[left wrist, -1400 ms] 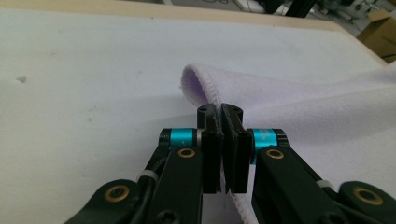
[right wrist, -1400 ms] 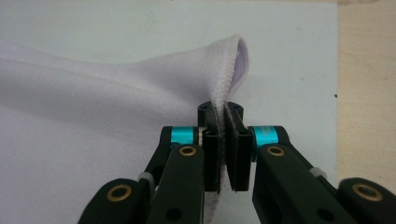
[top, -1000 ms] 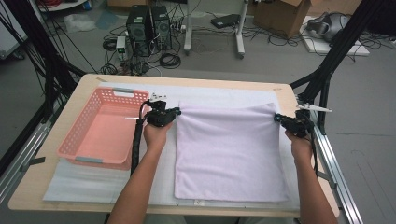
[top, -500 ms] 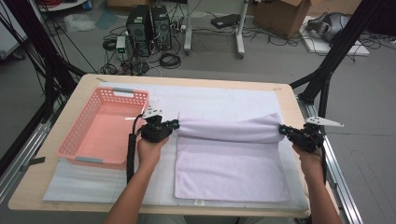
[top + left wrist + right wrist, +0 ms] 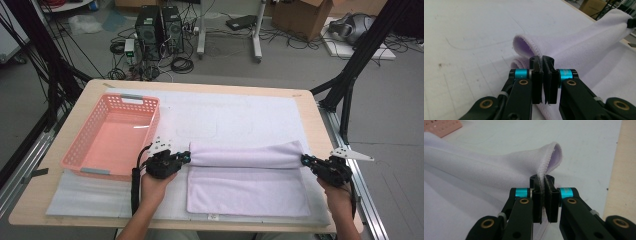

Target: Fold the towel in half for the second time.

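Your left gripper [image 5: 186, 157] and right gripper [image 5: 306, 161] each clamp a towel [image 5: 247, 187] corner with closed fingers; the high view shows the fold mid-desk [image 5: 300, 107], the gripper views the pinched hem.

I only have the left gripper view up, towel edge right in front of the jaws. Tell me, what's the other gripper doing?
Observer: The right gripper is shut on the towel's other corner, with the stitched hem pinched between its jaws.
Operator: Okay, and how does the whole towel lie?
Observer: From the high view, its far edge is lifted and curled toward the person, and the near half lies flat on the white mat.
Operator: Anything beside my left gripper?
Observer: A pink basket stands just to the left of the left gripper, with nothing visible inside it.
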The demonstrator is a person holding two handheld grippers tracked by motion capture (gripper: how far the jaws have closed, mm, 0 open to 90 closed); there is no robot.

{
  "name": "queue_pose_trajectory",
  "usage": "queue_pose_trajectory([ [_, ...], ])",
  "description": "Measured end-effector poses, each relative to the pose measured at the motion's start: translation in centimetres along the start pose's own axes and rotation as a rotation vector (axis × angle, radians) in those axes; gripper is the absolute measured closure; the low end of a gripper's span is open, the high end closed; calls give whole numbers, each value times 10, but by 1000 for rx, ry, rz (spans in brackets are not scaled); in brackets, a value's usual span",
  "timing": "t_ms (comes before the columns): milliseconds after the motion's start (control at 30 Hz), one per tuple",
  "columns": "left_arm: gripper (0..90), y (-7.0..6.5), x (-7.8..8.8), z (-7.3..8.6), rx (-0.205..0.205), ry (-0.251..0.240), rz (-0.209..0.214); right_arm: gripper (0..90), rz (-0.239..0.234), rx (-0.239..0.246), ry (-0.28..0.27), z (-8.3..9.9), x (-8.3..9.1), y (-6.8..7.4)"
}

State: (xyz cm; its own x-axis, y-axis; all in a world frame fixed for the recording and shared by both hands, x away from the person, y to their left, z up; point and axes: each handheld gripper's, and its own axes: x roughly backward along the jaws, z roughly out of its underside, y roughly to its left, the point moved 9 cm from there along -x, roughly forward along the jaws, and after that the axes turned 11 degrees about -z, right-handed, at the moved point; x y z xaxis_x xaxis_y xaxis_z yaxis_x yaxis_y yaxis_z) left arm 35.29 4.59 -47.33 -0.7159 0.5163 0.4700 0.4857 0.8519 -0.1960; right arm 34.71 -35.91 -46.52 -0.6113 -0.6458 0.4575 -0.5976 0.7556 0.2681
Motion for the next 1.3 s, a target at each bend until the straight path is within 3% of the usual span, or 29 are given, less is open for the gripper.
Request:
queue_pose_trajectory([
  [133, 826, -2, -2, 13, -18, 29, 18, 851, 4, -14, 47, 18, -3, 0],
  [167, 735, -1, -2, 13, -24, 29, 10, 825, 9, -22, 64, 22, -4, 0],
  [233, 528, 2, -4, 7, 0, 10, -1, 640, 21, -55, 61, 20, -5, -4],
  [333, 439, 7, -6, -6, 7, -16, -17, 523, 42, -68, 17, 5, -1, -7],
  [433, 422, 7, -15, -18, 31, -21, -6, 460, 46, -58, 42, -10, -8, -9],
  [500, 431, 6, -24, -20, 20, 8, -6, 440, 41, -52, 71, -19, -17, -10],
  [567, 496, 3, -32, -17, 28, 35, 13, 421, 46, -47, 97, -25, -28, -10],
  [633, 619, 2, -37, -11, 20, 79, 14, 432, 61, -35, 132, -26, -39, -12],
  [667, 735, 0, -37, -8, 8, 97, 17, 478, 76, -24, 157, -24, -42, -14],
  [700, 802, -1, -37, -7, -5, 99, 10, 573, 83, -22, 178, -21, -45, -16],
  [767, 835, -4, -32, -8, -32, 72, 15, 859, 79, -1, 187, -18, -43, -16],
  [900, 835, -10, -15, -11, -48, 13, 38, 873, 75, 62, 116, -16, -27, -4],
  [1067, 833, -20, 5, -3, -89, -28, 67, 873, 55, 98, 57, -4, -6, 16],
  [1300, 826, -26, 16, 11, -85, -39, 98, 871, 20, 84, 20, 11, 12, 29],
])
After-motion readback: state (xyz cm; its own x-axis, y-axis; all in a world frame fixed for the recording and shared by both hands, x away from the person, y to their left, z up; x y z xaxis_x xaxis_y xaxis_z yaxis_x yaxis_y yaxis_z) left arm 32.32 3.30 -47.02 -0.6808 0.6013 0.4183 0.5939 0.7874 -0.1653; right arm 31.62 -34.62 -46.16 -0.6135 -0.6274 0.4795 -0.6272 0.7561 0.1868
